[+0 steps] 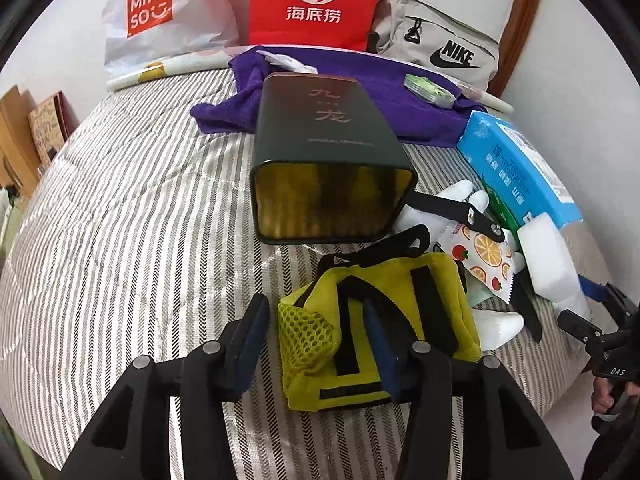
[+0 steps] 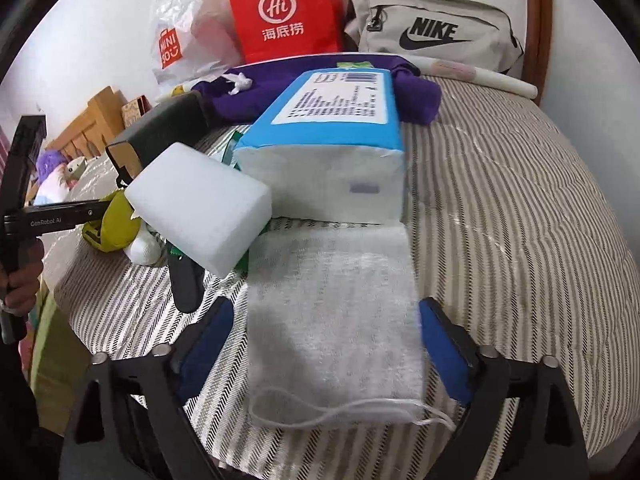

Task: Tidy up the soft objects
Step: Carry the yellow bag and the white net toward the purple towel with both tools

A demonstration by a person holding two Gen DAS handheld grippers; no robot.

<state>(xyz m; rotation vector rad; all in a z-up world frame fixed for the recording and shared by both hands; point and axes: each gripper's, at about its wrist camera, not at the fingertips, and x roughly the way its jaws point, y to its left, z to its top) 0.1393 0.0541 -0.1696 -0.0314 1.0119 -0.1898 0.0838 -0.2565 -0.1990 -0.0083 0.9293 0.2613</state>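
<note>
A yellow pouch with black straps and a mesh pocket lies on the striped bed cover. My left gripper is open around its mesh side: the right pad rests against the pouch, the left pad stands clear of it. In the right wrist view a white gauze cloth with a thin string lies flat between the wide-open fingers of my right gripper, and neither pad presses on it. A white foam block leans beside a blue tissue pack. The white plush toy is partly hidden under the pile.
A dark green tin lies on its side, mouth toward me. Behind it are a purple towel, a red paper bag, a white shopping bag and a grey pouch. A fruit-print sachet sits by the toy. The bed drops off at the left.
</note>
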